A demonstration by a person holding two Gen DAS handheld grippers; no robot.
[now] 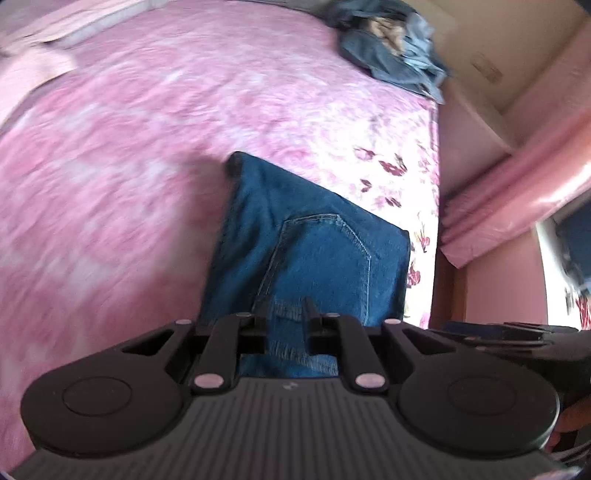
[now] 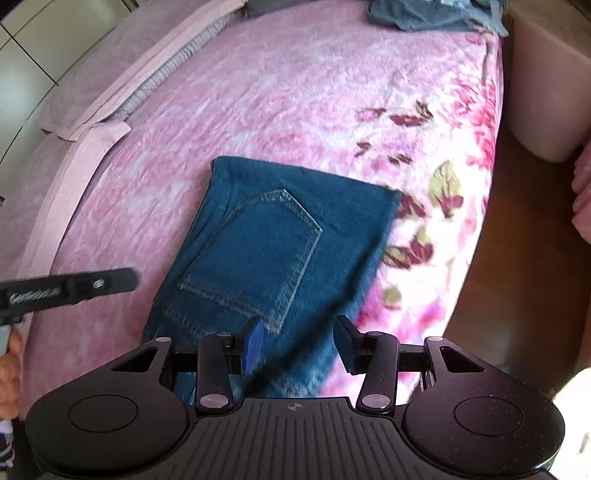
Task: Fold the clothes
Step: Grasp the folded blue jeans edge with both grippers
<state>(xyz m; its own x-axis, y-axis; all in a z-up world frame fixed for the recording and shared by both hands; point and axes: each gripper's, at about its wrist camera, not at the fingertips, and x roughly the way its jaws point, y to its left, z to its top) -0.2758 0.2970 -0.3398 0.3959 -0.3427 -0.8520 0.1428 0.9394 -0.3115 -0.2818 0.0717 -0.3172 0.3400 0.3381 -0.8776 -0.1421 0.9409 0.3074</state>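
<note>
A pair of folded blue jeans (image 1: 314, 258) (image 2: 280, 236) lies flat on the pink bedspread (image 1: 147, 147), back pocket facing up, near the flowered edge of the bed. My left gripper (image 1: 286, 310) hovers over the near end of the jeans with its jaws a narrow gap apart and nothing pinched between them. In the right wrist view one of its fingers (image 2: 110, 282) shows from the side, above the bedspread just left of the jeans. My right gripper (image 2: 301, 343) is open above the jeans' near edge, with nothing between its pads.
A heap of grey-blue clothes (image 1: 395, 48) (image 2: 436, 14) sits at the far corner of the bed. Pink pillows (image 2: 92, 110) line the left side. The bed's edge drops to a wooden floor (image 2: 517, 258) on the right, beside a pink box (image 2: 546, 92).
</note>
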